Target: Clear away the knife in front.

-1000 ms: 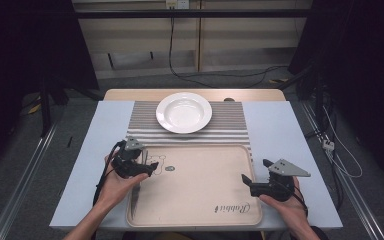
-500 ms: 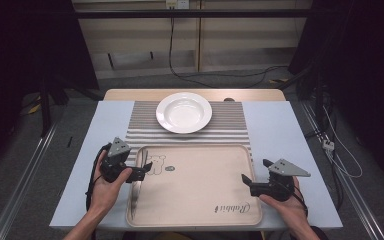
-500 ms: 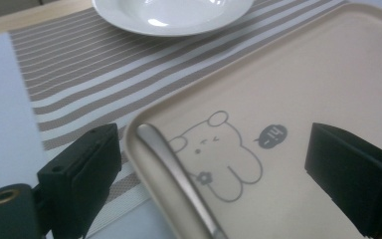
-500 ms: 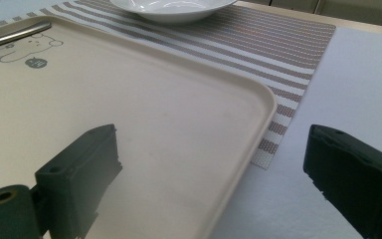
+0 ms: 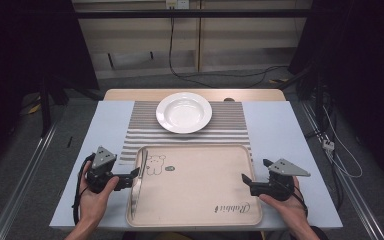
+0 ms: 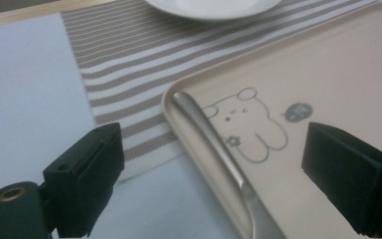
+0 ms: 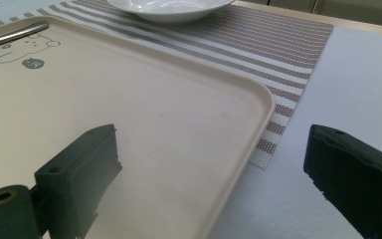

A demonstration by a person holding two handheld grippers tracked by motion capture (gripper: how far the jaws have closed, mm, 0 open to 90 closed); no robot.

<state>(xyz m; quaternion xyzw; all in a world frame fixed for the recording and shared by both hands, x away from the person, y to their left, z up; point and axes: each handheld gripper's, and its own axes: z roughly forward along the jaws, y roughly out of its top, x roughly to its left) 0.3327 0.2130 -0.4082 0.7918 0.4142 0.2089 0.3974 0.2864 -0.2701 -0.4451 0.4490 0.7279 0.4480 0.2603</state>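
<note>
The bench carries a striped mat with a white plate at the far side and a beige tray in front of you. The work in hand looks like laying a knife on that tray, and it seems all but done.

Your left tool sits at the tray's left rim. Its jaws have just been opening and now stand spread wide, with nothing pinched. In the left gripper view the knife and the rim lie beyond them, untouched. Draw that tool straight out to the side and keep it level, so a jaw tip neither clips the raised rim nor drags the knife along.

Your right tool rests by the tray's right rim, jaws spread and holding nothing. Leave it there unless the tray slides.

The knife is a slim piece of polished metal. It lies flat inside the tray, tight along the left wall, with its rounded end beside the printed bear. It reflects brightly and looks slippery, so a nudge could send it skating across the smooth floor of the tray.
</note>
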